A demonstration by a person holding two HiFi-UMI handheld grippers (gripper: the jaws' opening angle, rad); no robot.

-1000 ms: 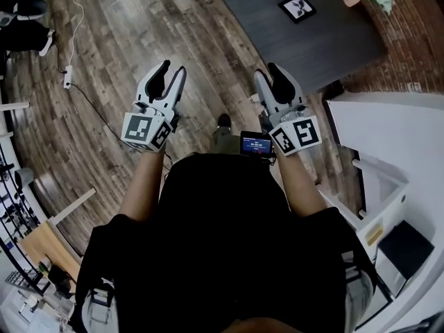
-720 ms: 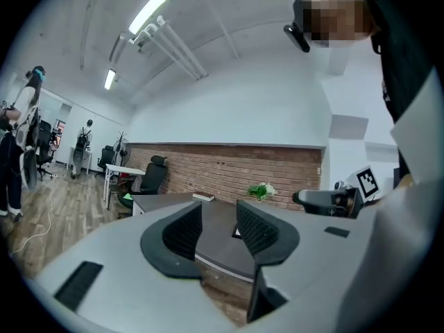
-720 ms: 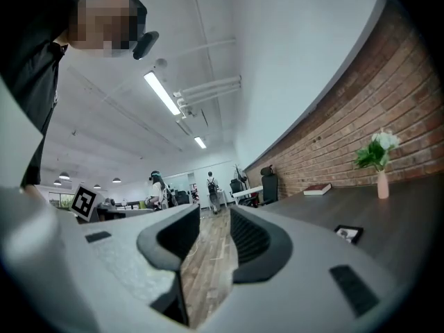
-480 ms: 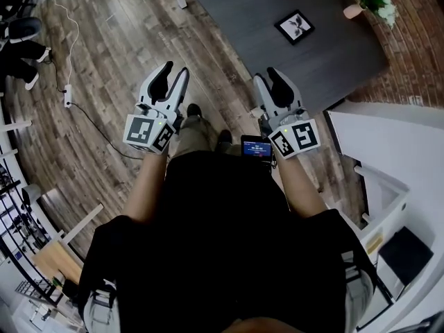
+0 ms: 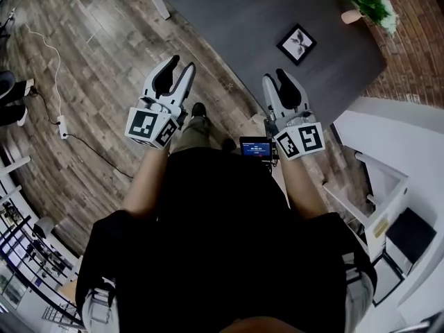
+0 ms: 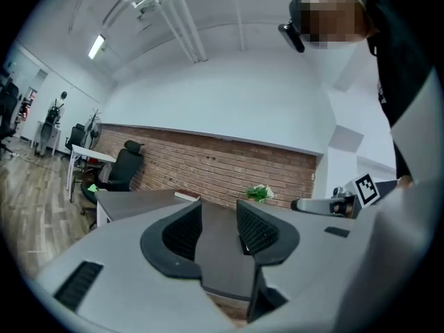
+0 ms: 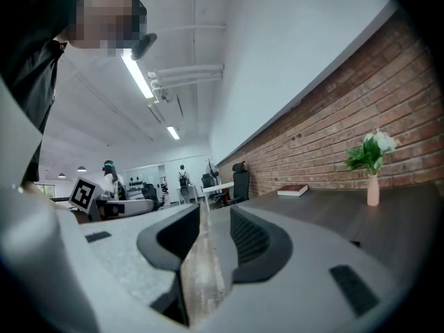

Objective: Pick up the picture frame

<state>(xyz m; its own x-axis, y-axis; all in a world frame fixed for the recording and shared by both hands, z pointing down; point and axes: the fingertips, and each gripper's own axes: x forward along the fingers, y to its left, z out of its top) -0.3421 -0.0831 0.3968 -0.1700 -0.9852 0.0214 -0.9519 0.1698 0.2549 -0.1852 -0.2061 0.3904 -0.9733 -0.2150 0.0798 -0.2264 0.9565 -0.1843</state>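
Observation:
A small black picture frame (image 5: 297, 44) with a white mat lies flat on the dark grey table (image 5: 236, 12) at the upper right of the head view. Both grippers are held in front of the person over the wooden floor, short of the table's near edge. The left gripper (image 5: 179, 66) is open and holds nothing; in its own view the left gripper (image 6: 218, 214) shows the tabletop through the gap. The right gripper (image 5: 275, 78) is also open and empty, and the right gripper (image 7: 215, 217) frames floor planks in its own view. I cannot make out the frame in either gripper view.
A potted plant (image 5: 371, 5) in a pink vase stands at the table's far right corner, the same plant (image 7: 373, 161) showing against a brick wall. A book (image 7: 292, 190) lies further along the table. White cabinets (image 5: 388, 137) stand at the right. A cable (image 5: 55, 82) runs across the floor at the left.
The person has walked towards the table: the table and the picture frame have slid down and nearer in the head view. Both grippers stayed open and empty.

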